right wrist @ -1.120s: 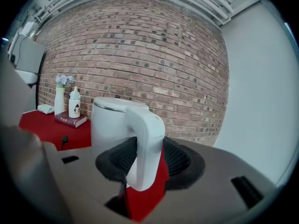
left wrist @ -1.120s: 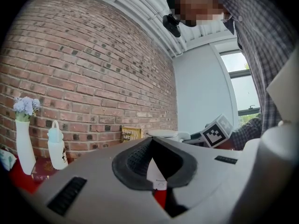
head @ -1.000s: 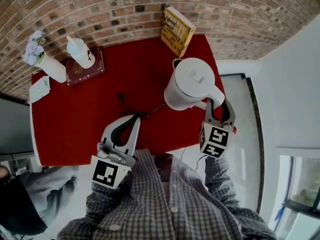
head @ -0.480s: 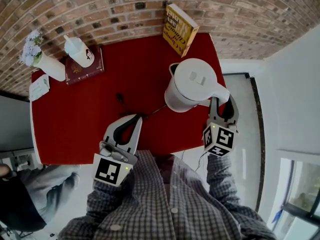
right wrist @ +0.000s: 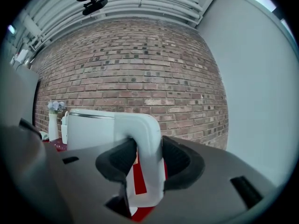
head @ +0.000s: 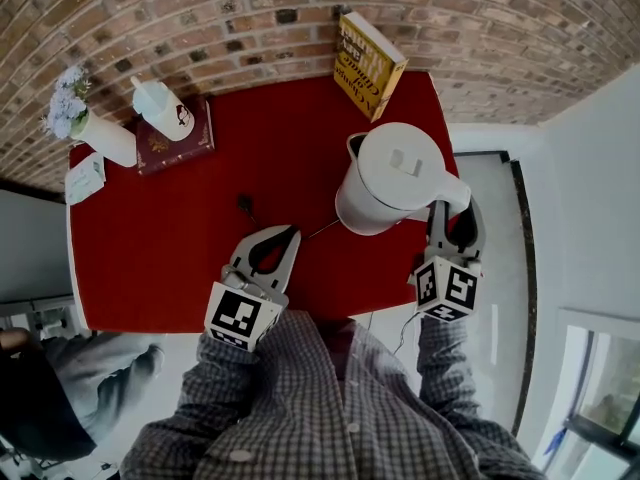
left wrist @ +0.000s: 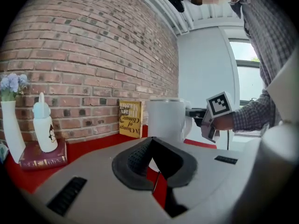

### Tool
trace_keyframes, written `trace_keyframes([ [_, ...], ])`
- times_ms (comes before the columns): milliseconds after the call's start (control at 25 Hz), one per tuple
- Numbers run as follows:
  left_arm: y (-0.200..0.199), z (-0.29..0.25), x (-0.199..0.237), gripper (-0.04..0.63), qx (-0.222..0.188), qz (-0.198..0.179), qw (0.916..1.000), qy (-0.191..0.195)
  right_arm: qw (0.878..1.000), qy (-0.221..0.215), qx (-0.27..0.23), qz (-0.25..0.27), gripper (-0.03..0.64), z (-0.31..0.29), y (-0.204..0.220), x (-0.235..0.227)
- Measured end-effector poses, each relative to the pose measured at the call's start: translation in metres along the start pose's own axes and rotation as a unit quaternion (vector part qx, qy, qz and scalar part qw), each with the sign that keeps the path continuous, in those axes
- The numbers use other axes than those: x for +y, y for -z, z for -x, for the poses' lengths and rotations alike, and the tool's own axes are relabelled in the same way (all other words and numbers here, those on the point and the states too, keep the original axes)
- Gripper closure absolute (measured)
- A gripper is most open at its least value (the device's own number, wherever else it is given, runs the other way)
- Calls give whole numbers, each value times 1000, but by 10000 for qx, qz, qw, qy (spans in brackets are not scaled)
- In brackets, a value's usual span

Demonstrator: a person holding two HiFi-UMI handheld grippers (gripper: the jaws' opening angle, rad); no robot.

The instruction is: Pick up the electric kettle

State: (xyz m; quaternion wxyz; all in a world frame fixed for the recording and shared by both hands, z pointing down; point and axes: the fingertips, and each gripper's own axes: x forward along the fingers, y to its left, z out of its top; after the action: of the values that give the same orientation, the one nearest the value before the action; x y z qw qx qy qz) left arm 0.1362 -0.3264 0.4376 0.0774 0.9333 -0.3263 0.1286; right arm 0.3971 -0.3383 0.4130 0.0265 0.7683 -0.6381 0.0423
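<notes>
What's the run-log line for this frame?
right hand-held gripper: closed on electric kettle handle | left hand-held gripper: shut, empty, over red table | electric kettle: upright, lid shut

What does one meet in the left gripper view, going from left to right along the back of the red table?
white vase with flowers → white bottle → yellow book → electric kettle → right gripper, at the kettle's handle
</notes>
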Motion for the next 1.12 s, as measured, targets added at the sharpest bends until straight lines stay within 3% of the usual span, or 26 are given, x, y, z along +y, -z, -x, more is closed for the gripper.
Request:
trace_keyframes([
  [320, 61, -61, -23, 594, 941, 117, 9922, 805, 9998, -106, 16, -153, 443, -5, -2, 1],
  [600, 110, -91, -30, 594, 1528, 436, 9830, 925, 9993, -138, -3, -361, 442, -3, -10, -3],
  [800, 126, -99, -32, 595, 1774, 541, 9777, 982, 9983, -307, -34, -485, 442, 3, -26, 0],
  [1120, 120, -100, -34, 594, 1571, 358, 9820, 991, 9961, -460, -16, -750, 440, 15, -43, 10],
])
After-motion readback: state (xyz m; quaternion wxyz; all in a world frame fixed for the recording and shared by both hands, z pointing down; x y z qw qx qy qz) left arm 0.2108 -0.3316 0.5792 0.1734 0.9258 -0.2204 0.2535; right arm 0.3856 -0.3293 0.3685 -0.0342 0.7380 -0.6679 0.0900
